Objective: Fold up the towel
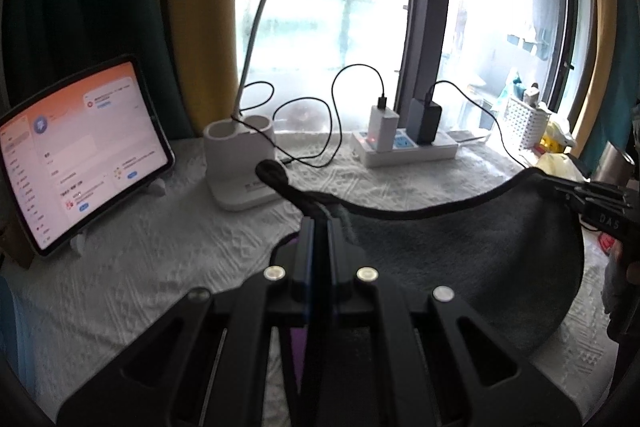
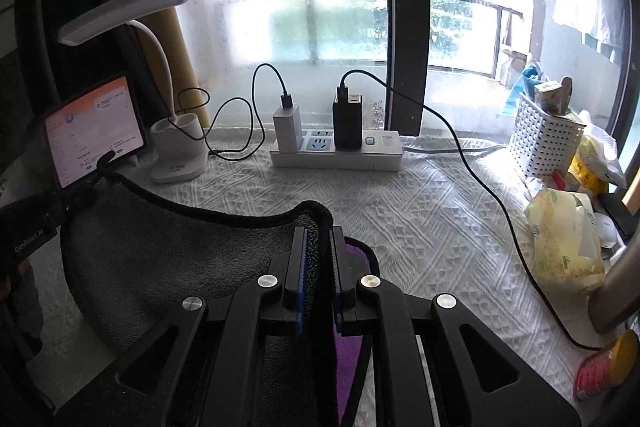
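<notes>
Towel (image 2: 168,259) hangs over the desk (image 2: 420,227), one corner pinched in the left gripper (image 1: 318,227), one in the right gripper (image 2: 318,239). Uneven pulling may slip a corner free.

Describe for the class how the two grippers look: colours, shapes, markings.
The left gripper and the right gripper are matte black, with angular arms having triangular cutouts, round silver pivot bolts and blue-edged finger pads. White lettering "GenRobot.AI" marks the left one's body in the right wrist view.
</notes>
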A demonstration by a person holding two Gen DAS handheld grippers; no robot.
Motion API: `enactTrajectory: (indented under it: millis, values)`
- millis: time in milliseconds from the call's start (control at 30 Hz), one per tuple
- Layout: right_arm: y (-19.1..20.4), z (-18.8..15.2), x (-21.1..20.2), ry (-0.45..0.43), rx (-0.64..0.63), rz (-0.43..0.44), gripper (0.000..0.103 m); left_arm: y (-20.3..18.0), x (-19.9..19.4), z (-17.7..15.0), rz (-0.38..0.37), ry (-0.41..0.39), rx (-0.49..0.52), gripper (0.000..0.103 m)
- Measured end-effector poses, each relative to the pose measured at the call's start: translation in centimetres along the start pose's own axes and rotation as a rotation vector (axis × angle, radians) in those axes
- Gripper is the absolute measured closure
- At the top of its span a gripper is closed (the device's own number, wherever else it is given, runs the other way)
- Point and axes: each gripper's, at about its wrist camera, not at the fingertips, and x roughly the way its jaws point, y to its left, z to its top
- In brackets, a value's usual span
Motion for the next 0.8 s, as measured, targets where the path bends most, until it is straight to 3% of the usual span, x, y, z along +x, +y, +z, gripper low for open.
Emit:
enactTrajectory:
  millis: [300, 800]
  values:
    - [-0.7, 0.2, 3.5, 0.030, 0.013, -0.012, 0.092, 0.3, 3.9, 0.4, 0.022, 0.030, 0.005, 0.097]
    - [-2.0, -1.3, 8.2, 0.142, 0.027, -0.054, 0.092, 1.8, 9.5, -1.6, 0.054, 0.228, -0.049, 0.094]
